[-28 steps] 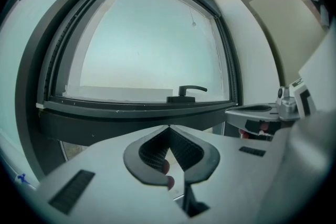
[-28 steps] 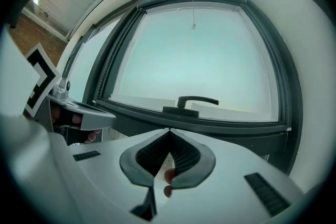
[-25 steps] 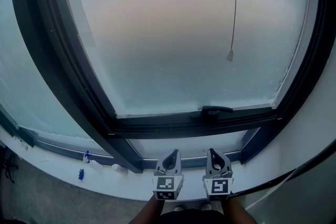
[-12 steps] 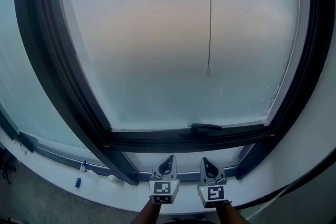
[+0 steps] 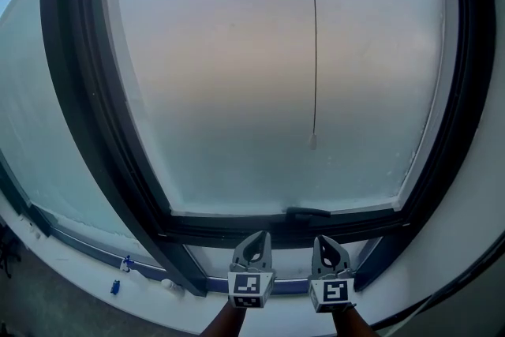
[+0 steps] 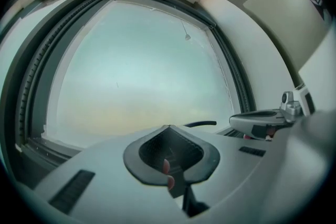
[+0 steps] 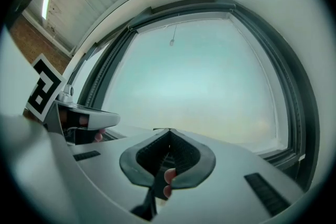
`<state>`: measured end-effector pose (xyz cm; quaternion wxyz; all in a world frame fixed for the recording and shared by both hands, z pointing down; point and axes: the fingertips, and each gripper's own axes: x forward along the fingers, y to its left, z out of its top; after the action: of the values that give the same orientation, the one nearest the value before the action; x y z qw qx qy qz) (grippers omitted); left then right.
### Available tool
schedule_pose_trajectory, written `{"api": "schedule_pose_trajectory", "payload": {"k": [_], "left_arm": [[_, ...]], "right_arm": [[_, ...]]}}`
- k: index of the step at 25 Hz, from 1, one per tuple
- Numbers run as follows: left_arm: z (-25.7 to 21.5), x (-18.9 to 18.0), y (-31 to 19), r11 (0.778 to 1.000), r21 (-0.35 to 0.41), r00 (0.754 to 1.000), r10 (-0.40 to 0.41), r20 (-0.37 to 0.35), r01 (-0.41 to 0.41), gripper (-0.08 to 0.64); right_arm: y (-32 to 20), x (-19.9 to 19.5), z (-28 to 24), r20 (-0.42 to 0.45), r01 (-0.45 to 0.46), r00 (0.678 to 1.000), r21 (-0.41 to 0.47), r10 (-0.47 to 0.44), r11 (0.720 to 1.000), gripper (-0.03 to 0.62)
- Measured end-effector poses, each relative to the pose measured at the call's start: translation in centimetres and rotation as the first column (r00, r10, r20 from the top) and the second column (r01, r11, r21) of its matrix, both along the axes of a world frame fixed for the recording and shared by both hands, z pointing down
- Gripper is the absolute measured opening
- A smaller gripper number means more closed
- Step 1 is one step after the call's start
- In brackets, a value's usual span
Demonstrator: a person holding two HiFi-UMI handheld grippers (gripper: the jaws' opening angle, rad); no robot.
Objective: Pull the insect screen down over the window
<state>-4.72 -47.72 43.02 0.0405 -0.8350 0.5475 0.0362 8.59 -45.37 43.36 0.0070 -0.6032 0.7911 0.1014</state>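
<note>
**Head view**
- Window point(image 5: 221, 75): one large pale pane in a dark frame point(image 5: 83, 91). Its handle point(image 5: 308, 212) lies flat on the bottom rail.
- Screen: not over the pane and not in sight. It is probably rolled up above the top rail.
- Cord point(image 5: 313, 43): hangs straight down the pane from the top edge and ends in a small toggle point(image 5: 312, 141). It is probably the pull for the screen, hung there so the screen can be reached from below.
- Left claw point(image 5: 256, 241) and right claw point(image 5: 325, 244): side by side, low, in front of the sill point(image 5: 71, 260), pointing at the window. Both are well below the toggle and touch nothing, so the reach has not yet been made.

**Left gripper view**
- Left claw point(image 6: 167, 126): clenched, with its pads meeting at the tip and nothing between them.
- The toggle shows high on the pane, well apart from the claw. The right claw sits just beside it at the picture's right.

**Right gripper view**
- Right claw point(image 7: 169, 129): likewise clenched and empty.
- The toggle hangs high and slightly left of its line. Of the two, the right claw looks the nearer to the cord. It would have to open before taking it.
</note>
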Motion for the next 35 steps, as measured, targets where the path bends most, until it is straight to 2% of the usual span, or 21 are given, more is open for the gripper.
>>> {"api": "schedule_pose_trajectory", "payload": {"k": [4, 7, 11, 17, 20, 24, 26, 30, 32, 35], "left_arm": [[-3.1, -0.2, -1.3, 0.998, 0.056, 1.0, -0.009, -0.003, 0.009, 0.003], [-5.1, -0.5, -2.3, 0.995, 0.102, 1.0, 0.002, 0.027, -0.005, 0.003], [-8.9, -0.9, -3.2, 0.987, 0.158, 1.0, 0.017, 0.022, -0.02, 0.003], [-15.8, -2.2, -4.3, 0.968, 0.248, 1.0, 0.02, 0.014, -0.022, 0.003], [-18.9, -2.5, -4.4, 0.959, 0.283, 0.999, 0.037, -0.011, -0.032, 0.003], [-23.1, -2.7, -4.6, 0.943, 0.332, 0.999, 0.049, -0.021, -0.04, 0.003], [-25.1, -3.1, -4.7, 0.934, 0.356, 1.0, 0.029, 0.011, -0.031, 0.003], [-29.6, -3.4, -4.4, 0.909, 0.415, 0.994, -0.001, 0.109, -0.045, 0.003], [-32.2, -3.3, -3.7, 0.898, 0.432, 0.992, 0.033, 0.123, -0.084, 0.003], [-36.0, -3.6, -3.0, 0.887, 0.446, 0.992, 0.082, 0.1, -0.118, 0.003]], "right_arm": [[-1.6, 1.5, -3.4, 0.017, -0.029, 0.999, 0.089, 0.028, 0.996, 0.003], [-2.4, 1.7, -6.6, 0.026, -0.014, 1.0, 0.16, 0.01, 0.987, 0.003], [-3.4, 2.1, -11.0, 0.028, 0.008, 0.999, 0.226, -0.015, 0.974, 0.003], [-4.3, 0.6, -17.5, 0.089, 0.111, 0.986, 0.281, -0.141, 0.953, 0.003], [-4.5, 0.1, -20.4, 0.105, 0.111, 0.983, 0.327, -0.153, 0.938, 0.003], [-4.7, 1.1, -24.4, 0.075, 0.068, 0.992, 0.382, -0.104, 0.922, 0.003], [-4.8, 1.0, -26.3, 0.057, 0.059, 0.994, 0.397, -0.089, 0.916, 0.003], [-4.1, 1.0, -31.4, -0.059, 0.062, 0.997, 0.434, -0.04, 0.899, 0.003], [-3.4, 1.2, -34.1, -0.099, 0.066, 0.995, 0.451, -0.024, 0.89, 0.003], [-3.0, 1.5, -37.3, -0.108, 0.077, 0.994, 0.452, -0.031, 0.889, 0.003]]}}
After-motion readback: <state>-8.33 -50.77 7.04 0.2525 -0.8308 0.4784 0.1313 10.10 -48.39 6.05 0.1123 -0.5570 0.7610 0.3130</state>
